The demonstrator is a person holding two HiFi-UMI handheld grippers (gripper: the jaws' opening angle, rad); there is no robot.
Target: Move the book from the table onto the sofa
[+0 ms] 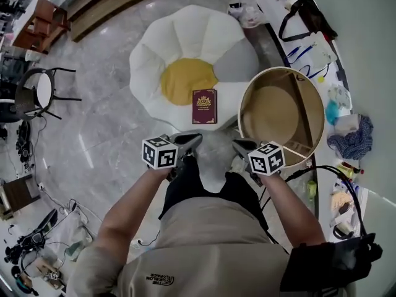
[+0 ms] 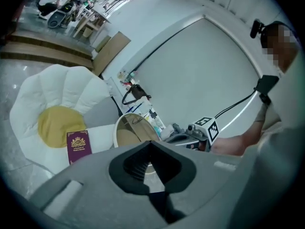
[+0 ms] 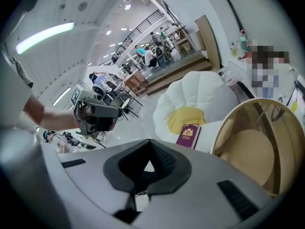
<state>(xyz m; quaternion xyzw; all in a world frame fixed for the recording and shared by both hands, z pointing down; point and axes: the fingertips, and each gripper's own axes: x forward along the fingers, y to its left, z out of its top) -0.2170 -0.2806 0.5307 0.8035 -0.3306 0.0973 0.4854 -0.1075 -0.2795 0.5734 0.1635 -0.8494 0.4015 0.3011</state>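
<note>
Plainly, one book (image 1: 204, 106) is in sight: a thin maroon rectangle with a gold crest on its cover. It lies flat on a white petal of the sofa (image 1: 185, 39), just beside the yellow centre, a little above the middle of the head view. One sofa shows, a soft, puffy flower shape with rounded white petals around a round mustard cushion. One table (image 1: 242, 110) stands just right of it, close against a petal; it is round, with a pale rim, and tan wood is visible inside the ring. Two grippers are held up at the lower middle of the head view, the left gripper (image 1: 198, 139) and the right gripper (image 1: 237, 145) side by side below the book. Each has a smooth grey shell, black ribbed pads and one white cube printed with black square markers. In each gripper's own view the pads meet tip to tip, with nothing caught between them. Beneath everything runs a glossy grey marbled floor (image 1: 105, 122). One chair (image 1: 42, 90) stands at the left edge, with a thin black frame and a round white seat.
</note>
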